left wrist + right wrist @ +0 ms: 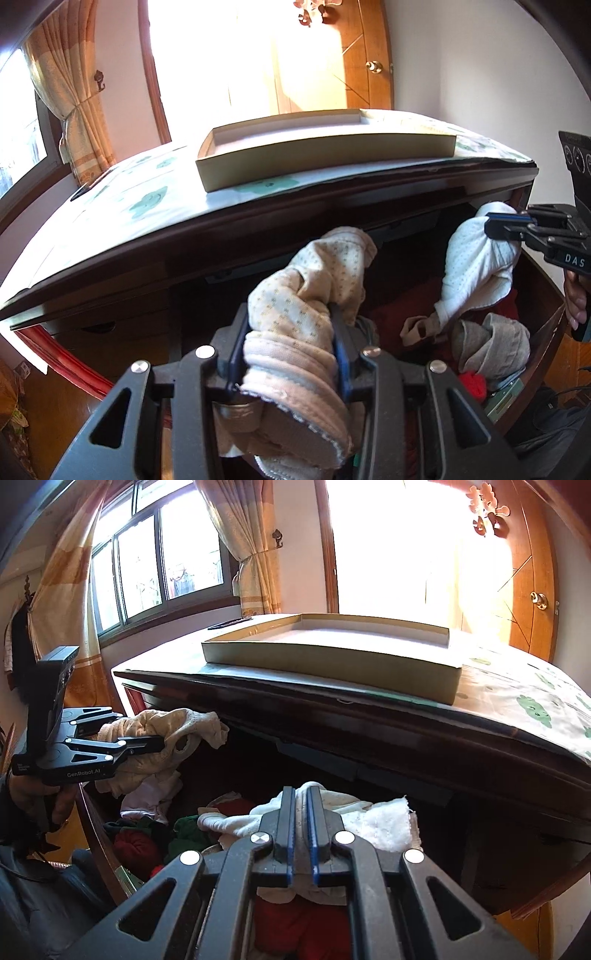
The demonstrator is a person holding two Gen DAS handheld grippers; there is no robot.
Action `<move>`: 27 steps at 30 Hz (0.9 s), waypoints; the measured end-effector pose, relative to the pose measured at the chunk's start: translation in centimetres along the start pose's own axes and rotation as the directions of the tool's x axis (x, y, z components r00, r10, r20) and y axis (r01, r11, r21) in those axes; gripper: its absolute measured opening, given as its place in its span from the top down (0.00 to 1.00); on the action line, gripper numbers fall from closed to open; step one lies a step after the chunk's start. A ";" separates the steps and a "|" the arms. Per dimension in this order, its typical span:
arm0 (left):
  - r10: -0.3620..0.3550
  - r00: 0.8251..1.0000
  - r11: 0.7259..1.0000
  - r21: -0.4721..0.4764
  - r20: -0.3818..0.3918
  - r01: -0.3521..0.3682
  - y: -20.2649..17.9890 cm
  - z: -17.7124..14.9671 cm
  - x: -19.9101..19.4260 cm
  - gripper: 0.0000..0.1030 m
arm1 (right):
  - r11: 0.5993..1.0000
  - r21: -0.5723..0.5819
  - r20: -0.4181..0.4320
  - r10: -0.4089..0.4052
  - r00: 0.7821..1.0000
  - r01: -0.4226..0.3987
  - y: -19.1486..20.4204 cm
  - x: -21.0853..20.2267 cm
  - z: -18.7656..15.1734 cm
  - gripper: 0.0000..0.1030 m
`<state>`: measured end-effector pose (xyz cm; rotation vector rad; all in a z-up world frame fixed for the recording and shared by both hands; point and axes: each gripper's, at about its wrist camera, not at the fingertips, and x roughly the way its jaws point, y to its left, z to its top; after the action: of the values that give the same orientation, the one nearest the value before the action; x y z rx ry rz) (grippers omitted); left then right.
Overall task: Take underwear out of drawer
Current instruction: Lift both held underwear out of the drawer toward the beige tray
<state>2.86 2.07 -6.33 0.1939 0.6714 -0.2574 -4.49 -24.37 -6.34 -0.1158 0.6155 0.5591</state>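
Note:
The open drawer below the dresser top is full of clothes. My left gripper is shut on beige dotted underwear, which bulges up between its fingers above the drawer. In the right wrist view that gripper appears at the left with the beige underwear draped around it. My right gripper has its jaws nearly together, pinching white underwear. From the left wrist view, the white underwear hangs from the right gripper over the drawer's right side.
A shallow cardboard box sits on the dresser's cloth-covered top, just above the drawer. Red clothes, a green piece and grey rolled fabric lie in the drawer. A wooden door and curtained window stand behind.

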 end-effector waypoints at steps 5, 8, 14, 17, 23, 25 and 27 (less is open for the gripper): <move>0.013 0.998 1.000 0.020 0.061 -0.014 -0.5 -0.2 -1.0 0.64 | 1.000 -0.017 0.045 -0.011 0.999 0.011 0.3 -0.6 -0.2 0.94; 0.016 0.995 1.000 0.019 0.101 -0.018 -0.5 -0.2 -1.6 0.64 | 1.000 -0.026 0.082 -0.015 0.997 0.017 0.4 -1.0 -0.4 0.94; 0.013 0.987 1.000 0.004 0.161 -0.014 -0.5 -0.2 -2.4 0.64 | 0.999 -0.041 0.155 -0.023 0.988 0.030 0.6 -2.0 -0.8 0.94; 0.013 0.983 1.000 0.002 0.182 -0.013 -0.5 -0.2 -2.6 0.64 | 0.999 -0.041 0.197 -0.021 0.980 0.030 0.5 -2.7 -0.9 0.94; 0.008 0.976 1.000 -0.011 0.217 -0.006 -0.4 -0.3 -3.1 0.64 | 0.998 -0.058 0.247 -0.004 0.969 0.019 1.0 -3.4 -1.1 0.94; 0.007 0.973 1.000 -0.014 0.229 -0.004 -0.4 -0.3 -3.3 0.64 | 0.998 -0.062 0.260 0.001 0.966 0.015 1.1 -3.6 -1.2 0.94; 0.004 0.970 1.000 -0.018 0.242 0.000 -0.3 -0.4 -3.4 0.64 | 0.998 -0.064 0.272 0.008 0.962 0.010 1.1 -3.7 -1.2 0.94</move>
<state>0.00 2.43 -4.49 0.1429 0.4311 -0.2678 -8.22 -25.48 -5.11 -0.0986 0.3292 0.5820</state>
